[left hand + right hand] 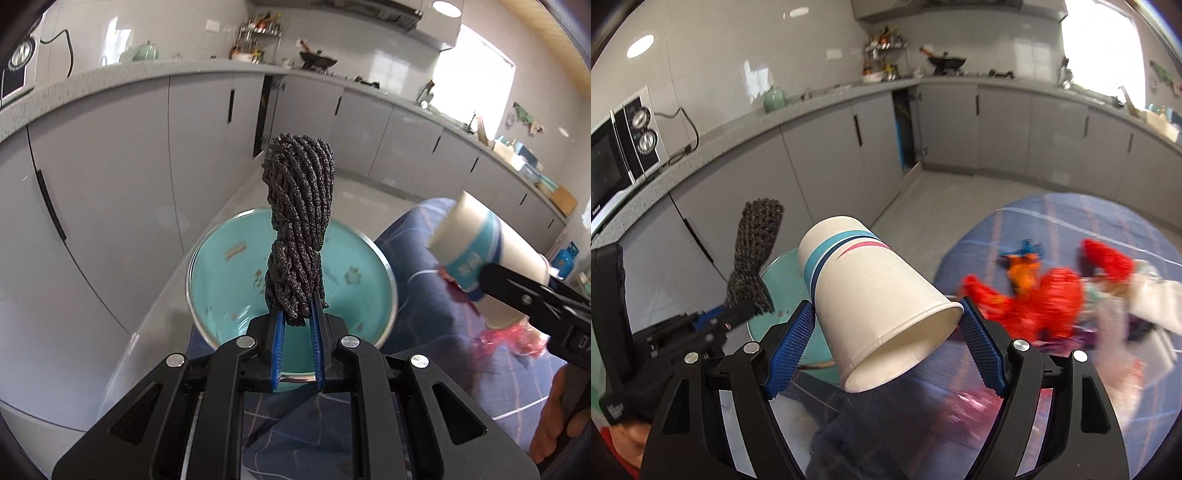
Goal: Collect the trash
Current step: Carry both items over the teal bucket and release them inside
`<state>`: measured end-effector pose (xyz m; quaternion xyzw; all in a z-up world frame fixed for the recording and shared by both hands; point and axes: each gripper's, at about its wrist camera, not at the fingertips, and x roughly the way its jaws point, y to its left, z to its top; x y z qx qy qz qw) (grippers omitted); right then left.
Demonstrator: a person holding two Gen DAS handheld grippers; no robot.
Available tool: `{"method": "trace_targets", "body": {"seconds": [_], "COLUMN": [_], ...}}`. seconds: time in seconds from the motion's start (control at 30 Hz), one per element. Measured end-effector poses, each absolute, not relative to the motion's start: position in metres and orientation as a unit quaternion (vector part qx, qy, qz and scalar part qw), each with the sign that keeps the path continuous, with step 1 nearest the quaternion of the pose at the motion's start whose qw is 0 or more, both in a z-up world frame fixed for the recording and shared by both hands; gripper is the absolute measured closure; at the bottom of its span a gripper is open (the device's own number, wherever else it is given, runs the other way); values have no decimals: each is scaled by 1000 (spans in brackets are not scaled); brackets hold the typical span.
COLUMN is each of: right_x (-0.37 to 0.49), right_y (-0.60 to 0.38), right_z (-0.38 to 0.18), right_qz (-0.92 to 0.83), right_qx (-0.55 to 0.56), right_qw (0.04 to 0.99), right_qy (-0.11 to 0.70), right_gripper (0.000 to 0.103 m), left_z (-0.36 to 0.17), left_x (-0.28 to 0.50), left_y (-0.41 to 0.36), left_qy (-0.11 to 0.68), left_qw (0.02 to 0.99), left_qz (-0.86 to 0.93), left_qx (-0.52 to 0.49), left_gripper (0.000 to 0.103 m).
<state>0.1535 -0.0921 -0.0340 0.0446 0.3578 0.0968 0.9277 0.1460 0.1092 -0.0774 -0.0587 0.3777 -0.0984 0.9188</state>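
My left gripper [298, 310] is shut on a dark grey bundle of braided rope [298, 221] and holds it upright above a teal bin [354, 254] with a metal rim. The bundle also shows in the right wrist view [753, 258]. My right gripper [886, 321] is shut on a white paper cup [871, 306] with blue and pink stripes, held on its side, mouth toward the camera. The cup [484, 247] hangs to the right of the bin in the left wrist view.
A round table with a blue checked cloth [1052, 221] carries a red plush toy [1049, 295], wrappers and white paper [1152, 299]. Grey kitchen cabinets [110, 177] and a counter curve behind. A microwave [620, 147] stands on the counter.
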Motion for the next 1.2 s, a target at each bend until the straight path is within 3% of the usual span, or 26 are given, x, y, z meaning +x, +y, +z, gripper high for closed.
{"method": "trace_targets", "body": {"seconds": [0.43, 0.7, 0.73, 0.8, 0.87, 1.03, 1.1, 1.2], "right_x": [215, 219, 216, 207, 192, 150, 140, 117], "right_y": [-60, -69, -74, -85, -95, -117, -123, -136], "right_z": [-79, -77, -73, -66, -55, -34, -31, -26], "right_qz": [118, 130, 128, 123, 115, 80, 66, 41], "right_qx": [53, 86, 92, 104, 114, 116, 111, 100], "right_qw": [896, 894, 896, 901, 911, 937, 944, 954], "right_qy": [424, 421, 414, 402, 379, 320, 304, 280], "right_gripper": [24, 16, 16, 16, 16, 16, 16, 15], "left_z": [-109, -109, -108, -107, -103, -86, -79, -72], "left_x": [168, 173, 172, 171, 167, 153, 147, 138], "left_y": [116, 114, 114, 113, 111, 96, 89, 75], "left_qy": [422, 425, 424, 419, 408, 369, 352, 337], "left_qw": [900, 902, 903, 906, 912, 929, 936, 941], "left_qz": [-87, -63, -61, -50, -33, -11, -6, -8], "left_qx": [-64, -44, -43, -38, -27, 7, 18, 43], "left_gripper": [90, 86, 84, 58, 44, 27, 16, 11]}}
